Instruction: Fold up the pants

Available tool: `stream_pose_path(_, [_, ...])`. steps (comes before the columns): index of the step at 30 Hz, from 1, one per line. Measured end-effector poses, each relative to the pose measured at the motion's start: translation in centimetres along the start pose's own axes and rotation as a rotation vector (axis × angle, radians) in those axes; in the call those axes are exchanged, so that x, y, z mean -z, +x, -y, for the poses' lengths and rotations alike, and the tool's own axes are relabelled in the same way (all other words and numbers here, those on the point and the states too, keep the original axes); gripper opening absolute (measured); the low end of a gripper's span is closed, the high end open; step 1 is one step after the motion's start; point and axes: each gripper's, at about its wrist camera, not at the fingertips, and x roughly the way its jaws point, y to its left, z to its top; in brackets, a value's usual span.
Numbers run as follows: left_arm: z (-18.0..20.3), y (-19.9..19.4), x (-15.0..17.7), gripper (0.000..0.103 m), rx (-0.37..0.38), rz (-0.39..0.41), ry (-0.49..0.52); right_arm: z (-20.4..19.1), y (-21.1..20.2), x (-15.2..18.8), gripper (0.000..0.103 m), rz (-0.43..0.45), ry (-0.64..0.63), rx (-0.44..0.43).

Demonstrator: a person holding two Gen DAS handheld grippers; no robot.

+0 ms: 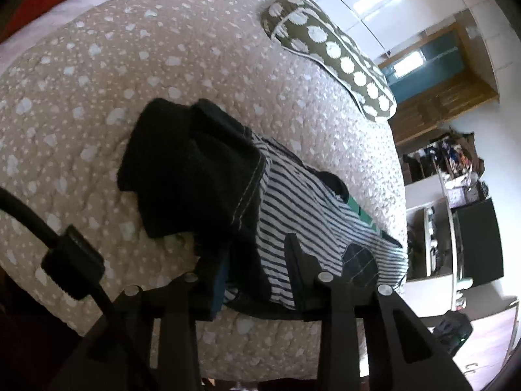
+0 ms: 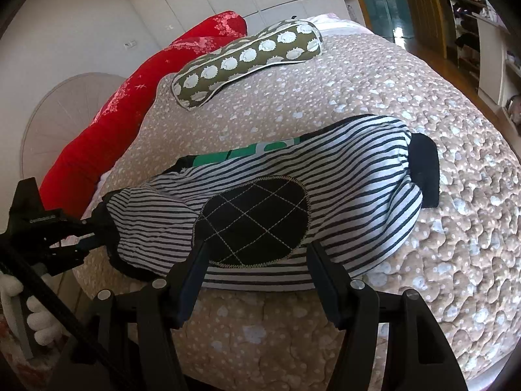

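**Striped pants on the bed, one end pinched**

I am looking down at small black-and-white striped cloth pants point(image 2: 342, 176) lying on a big tan quilted bedspread with white spots point(image 2: 407, 104). The pants are partly bunched up. They have a round black knee patch with criss-cross stitching point(image 2: 254, 220) and a black cuff point(image 2: 425, 172) at the far end. A bit of green cloth point(image 2: 247, 153) peeks out along the far edge of the pants.

My left gripper point(image 1: 254, 260) is at the dark end of the pants. In the left wrist view its two black fingers have dark cloth and striped cloth between them. In the right wrist view the same gripper point(image 2: 94, 231) comes in from the side, and its tips sit on the black edge of the pants. The cloth looks pinched there — so I say the left gripper is clamped on the pants.

My right gripper point(image 2: 257, 260) has its fingers wide apart. They stand on both sides of the knee patch, right at the near edge of the pants. I cannot see them squeezing anything.

Further back on the bed lies a long olive pillow with white round shapes point(image 2: 250, 58). Behind it is a long red cushion point(image 2: 136, 97) — it runs along the edge of the bed near the white wall.
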Motion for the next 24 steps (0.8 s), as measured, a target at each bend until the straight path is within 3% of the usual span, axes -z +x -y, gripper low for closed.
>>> stream_pose_path(1, [0.1,0.2,0.0,0.014,-0.013,-0.003,0.012,0.0,0.1,-0.1,0.066,0.0,-0.001,-0.001])
stream_pose_path(4, [0.2,-0.3,0.0,0.009,0.014,0.011,-0.005,-0.2,0.0,-0.1,0.066,0.004,-0.007,-0.004])
stream_pose_path(10, [0.4,-2.3,-0.9,0.009,0.081,0.042,-0.027,-1.7,-0.5,-0.4,0.066,0.019,-0.053,-0.073])
stream_pose_path(15, [0.9,-3.1,-1.0,0.009,0.115,0.055,-0.023,-5.5,0.7,-0.1,0.066,-0.026,-0.185,-0.146])
stream_pose_path(19, [1.4,-3.7,-1.1,0.009,0.131,0.065,-0.012,-9.1,2.5,0.6,0.066,-0.052,-0.332,-0.144])
stream_pose_path(24, [1.3,-3.6,-0.9,0.009,0.127,0.066,-0.006,-10.9,4.7,1.5,0.066,-0.103,-0.405,-0.148])
